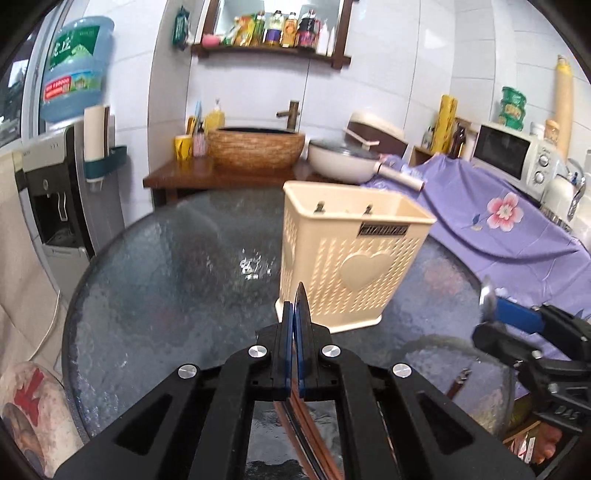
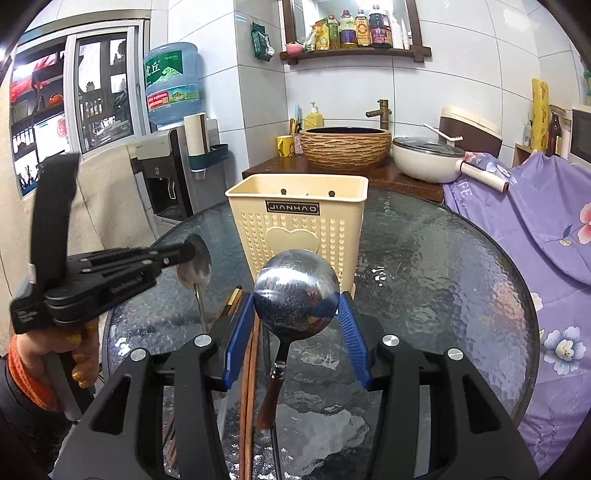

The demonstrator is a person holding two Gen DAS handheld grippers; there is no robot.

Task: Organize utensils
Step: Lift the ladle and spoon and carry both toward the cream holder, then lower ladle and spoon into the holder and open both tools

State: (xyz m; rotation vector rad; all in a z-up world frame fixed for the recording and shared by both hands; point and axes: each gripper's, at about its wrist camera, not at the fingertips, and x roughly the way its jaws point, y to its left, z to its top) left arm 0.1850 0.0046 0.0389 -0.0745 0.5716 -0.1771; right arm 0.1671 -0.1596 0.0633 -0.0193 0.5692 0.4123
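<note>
Both grippers face the cream utensil holder (image 2: 297, 225) just ahead — left gripper (image 1: 295, 314) clamped on a spoon (image 2: 195, 264), right gripper (image 2: 297, 314) gripping a ladle (image 2: 295, 291), bowls up.

A home kitchen: white-tiled walls, a shelf of sauce bottles (image 2: 354, 31), a microwave (image 1: 517, 155), a lidded pan (image 2: 428, 157) and a water dispenser (image 2: 166, 173).
</note>
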